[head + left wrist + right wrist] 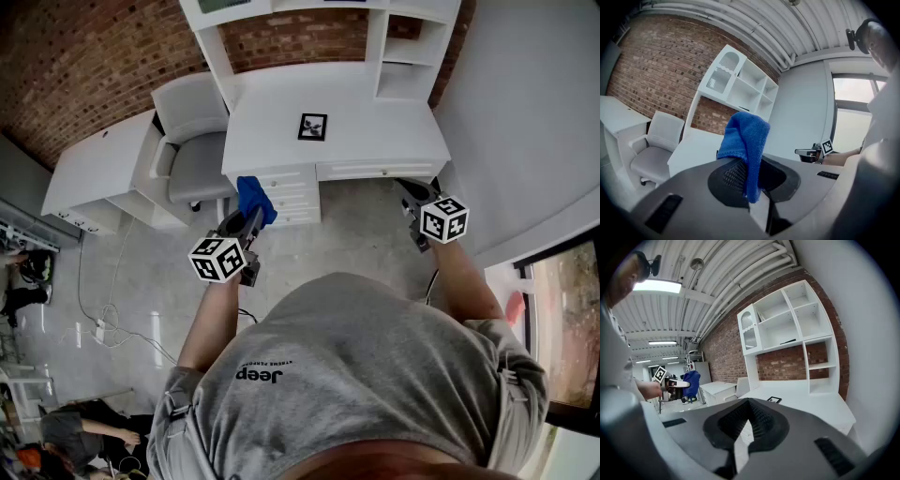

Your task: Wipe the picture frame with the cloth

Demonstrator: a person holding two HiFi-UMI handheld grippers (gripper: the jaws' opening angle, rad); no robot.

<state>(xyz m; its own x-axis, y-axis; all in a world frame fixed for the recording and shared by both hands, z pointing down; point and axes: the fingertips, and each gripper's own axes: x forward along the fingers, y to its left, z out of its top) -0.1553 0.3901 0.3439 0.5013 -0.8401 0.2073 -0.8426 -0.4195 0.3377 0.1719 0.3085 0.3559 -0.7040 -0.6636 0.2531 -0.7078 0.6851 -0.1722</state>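
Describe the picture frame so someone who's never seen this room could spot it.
Find the white desk with the shelf unit against the brick wall. Lying flat near the middle of its top is the picture frame: small, square, black-edged, the only dark thing on that white surface.

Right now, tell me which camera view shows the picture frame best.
The head view: the picture frame lies whole and unobstructed on the white desk, seen from above. The right gripper view shows it small and nearly edge-on. In the left gripper view the blue cloth blocks it.
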